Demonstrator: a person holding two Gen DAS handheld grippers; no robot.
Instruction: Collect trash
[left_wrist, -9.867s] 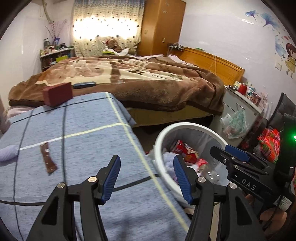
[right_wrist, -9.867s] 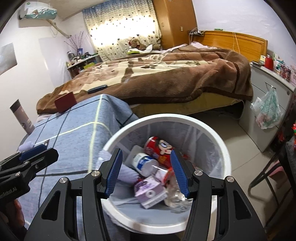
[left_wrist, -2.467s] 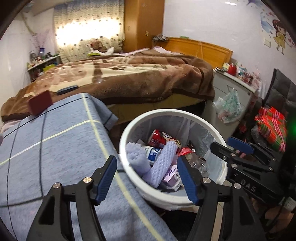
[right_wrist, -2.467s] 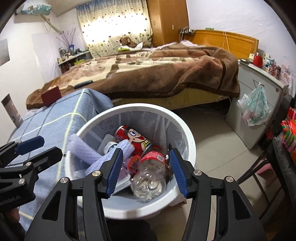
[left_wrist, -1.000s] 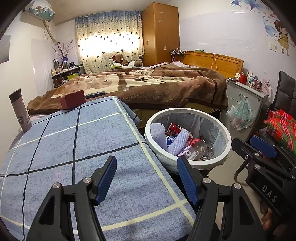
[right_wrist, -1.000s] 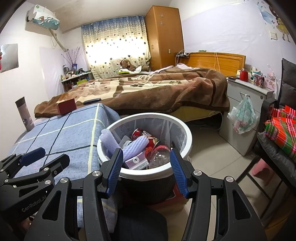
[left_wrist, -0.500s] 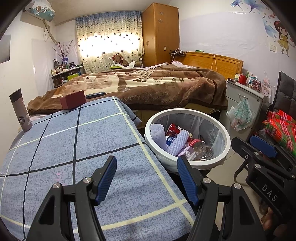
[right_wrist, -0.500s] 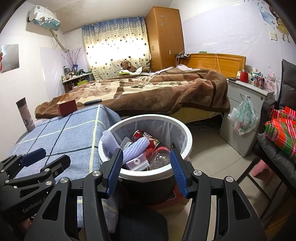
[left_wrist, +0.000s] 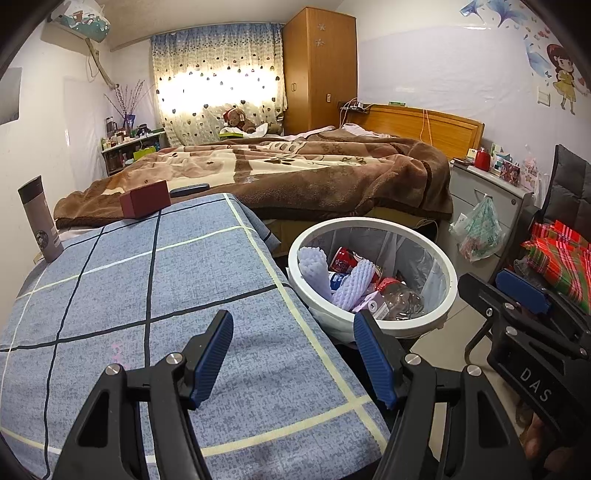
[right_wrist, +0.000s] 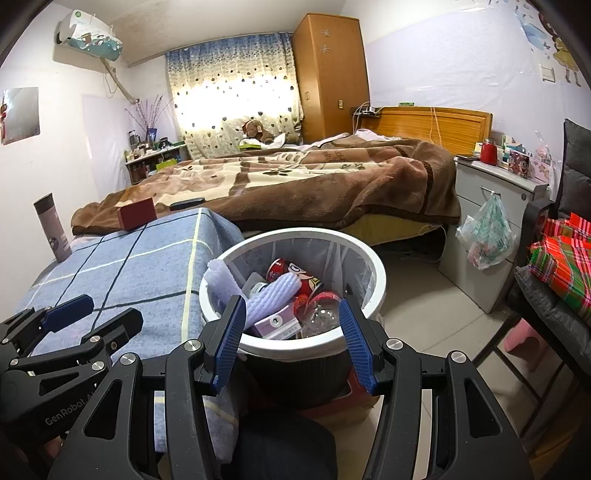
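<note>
Left wrist view is showing the left gripper (left_wrist: 293, 354) hanging over the near end of the bench (left_wrist: 147, 280), its blue-padded fingers (left_wrist: 212, 354) spread wide and gripping nothing. The bench is wearing a blue checked cloth, with a dark red box (left_wrist: 144, 199) sitting at 11 o'clock by its far edge and a grey flask (left_wrist: 40, 223) standing at 10 o'clock. The white-rimmed trash bin (left_wrist: 448, 295) is standing just beside the bench's right edge, at 1 o'clock from the fingers. Inside it are lying two lilac foam sleeves (left_wrist: 352, 284), a red cartoon can (left_wrist: 345, 258), a clear bottle (left_wrist: 400, 299) and a small purple carton (left_wrist: 369, 304). The right gripper (left_wrist: 517, 295) is showing at 3 o'clock.

Right wrist view is placing the right gripper (right_wrist: 291, 339) above the near rim of the trash bin (right_wrist: 373, 266), fingers (right_wrist: 354, 343) released and empty, framing the foam sleeves (right_wrist: 271, 295) and carton (right_wrist: 279, 325). The left gripper (right_wrist: 77, 314) is sitting at 9 o'clock over the bench (right_wrist: 147, 266).
</note>
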